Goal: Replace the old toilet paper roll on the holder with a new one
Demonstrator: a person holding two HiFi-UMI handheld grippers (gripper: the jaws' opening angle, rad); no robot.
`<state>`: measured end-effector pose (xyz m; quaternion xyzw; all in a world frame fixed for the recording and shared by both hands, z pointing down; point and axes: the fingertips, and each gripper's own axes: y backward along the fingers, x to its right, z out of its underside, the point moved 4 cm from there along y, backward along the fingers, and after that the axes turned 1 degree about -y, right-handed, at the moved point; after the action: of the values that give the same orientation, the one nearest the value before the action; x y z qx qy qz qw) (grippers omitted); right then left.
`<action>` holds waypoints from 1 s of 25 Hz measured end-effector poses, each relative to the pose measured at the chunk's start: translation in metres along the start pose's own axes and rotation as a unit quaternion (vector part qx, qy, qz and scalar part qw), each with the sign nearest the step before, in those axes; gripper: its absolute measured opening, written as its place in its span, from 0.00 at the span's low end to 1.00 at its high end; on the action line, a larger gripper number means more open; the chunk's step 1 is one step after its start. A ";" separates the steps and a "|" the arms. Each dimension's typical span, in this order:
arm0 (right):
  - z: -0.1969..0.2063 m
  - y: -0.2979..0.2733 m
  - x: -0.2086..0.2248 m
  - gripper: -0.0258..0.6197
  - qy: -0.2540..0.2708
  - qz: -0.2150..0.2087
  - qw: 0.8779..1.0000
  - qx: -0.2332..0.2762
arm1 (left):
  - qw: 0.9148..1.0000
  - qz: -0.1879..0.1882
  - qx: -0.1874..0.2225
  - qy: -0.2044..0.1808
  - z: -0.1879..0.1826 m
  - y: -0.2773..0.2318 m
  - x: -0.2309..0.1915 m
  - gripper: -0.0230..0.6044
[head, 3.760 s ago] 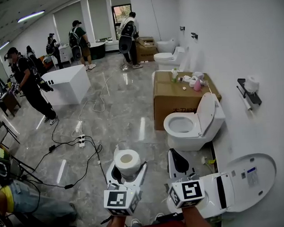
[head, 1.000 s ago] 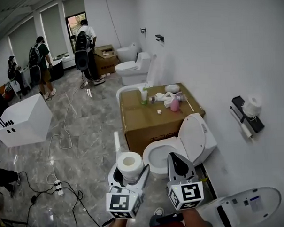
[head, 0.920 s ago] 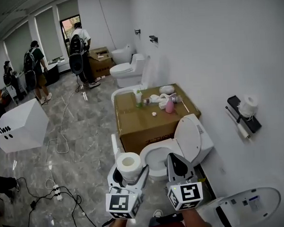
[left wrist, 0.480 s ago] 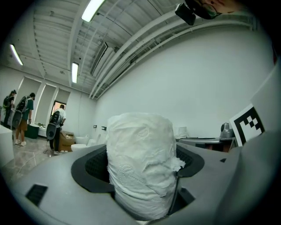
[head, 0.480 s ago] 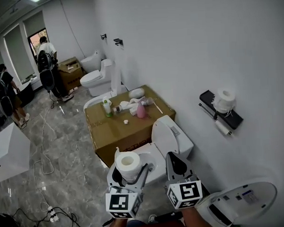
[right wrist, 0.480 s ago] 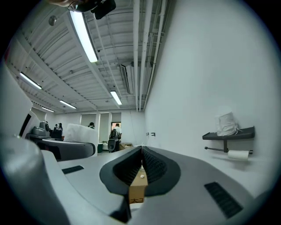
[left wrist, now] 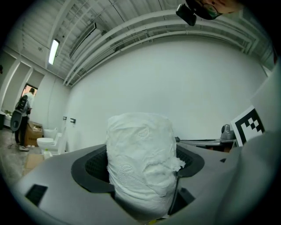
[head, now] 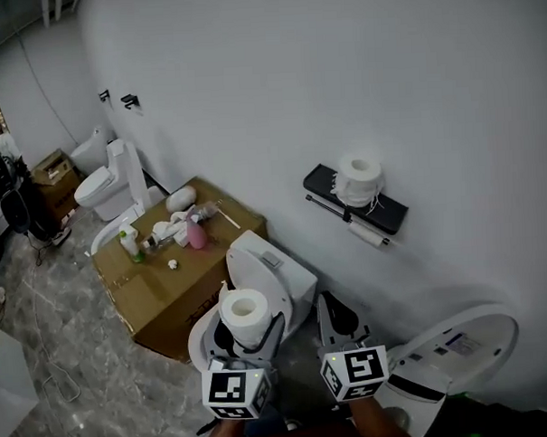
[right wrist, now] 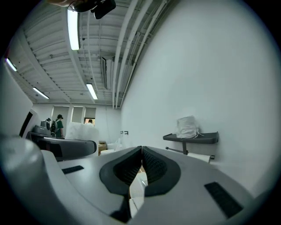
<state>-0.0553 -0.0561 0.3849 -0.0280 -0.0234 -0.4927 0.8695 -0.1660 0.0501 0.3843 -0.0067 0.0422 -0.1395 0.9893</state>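
White toilet paper roll [head: 245,308] clamped in left gripper [head: 249,330]; right gripper [head: 335,306] closed.

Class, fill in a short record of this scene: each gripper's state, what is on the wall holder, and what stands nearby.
Left gripper: shut on new roll, held upright
Right gripper: shut, empty
Wall holder: black shelf, full roll on top
Bar under shelf: thin roll
Nearby: toilet with lid up, cardboard box beside it

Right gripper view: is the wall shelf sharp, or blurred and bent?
Right gripper view: shelf sharp though small, picture bowed at the edges, ceiling light glaring. Head view: shelf clear, evenly lit. Left gripper view: held paper roll fills the middle.
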 end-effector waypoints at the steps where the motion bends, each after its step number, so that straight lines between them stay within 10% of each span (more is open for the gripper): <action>1: 0.001 -0.003 0.009 0.07 0.002 0.016 1.000 -0.001 | 1.000 0.019 0.000 -0.002 0.001 -0.014 0.003 0.71; 25: -0.009 -0.101 0.130 0.07 0.016 0.267 0.963 -0.021 | 0.952 0.292 0.017 -0.085 -0.004 -0.244 0.036 0.71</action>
<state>-0.0752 -0.2203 0.3878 -0.0435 0.0088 -0.2429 0.9690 -0.1993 -0.1943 0.3840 0.0106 -0.0440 0.1561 0.9867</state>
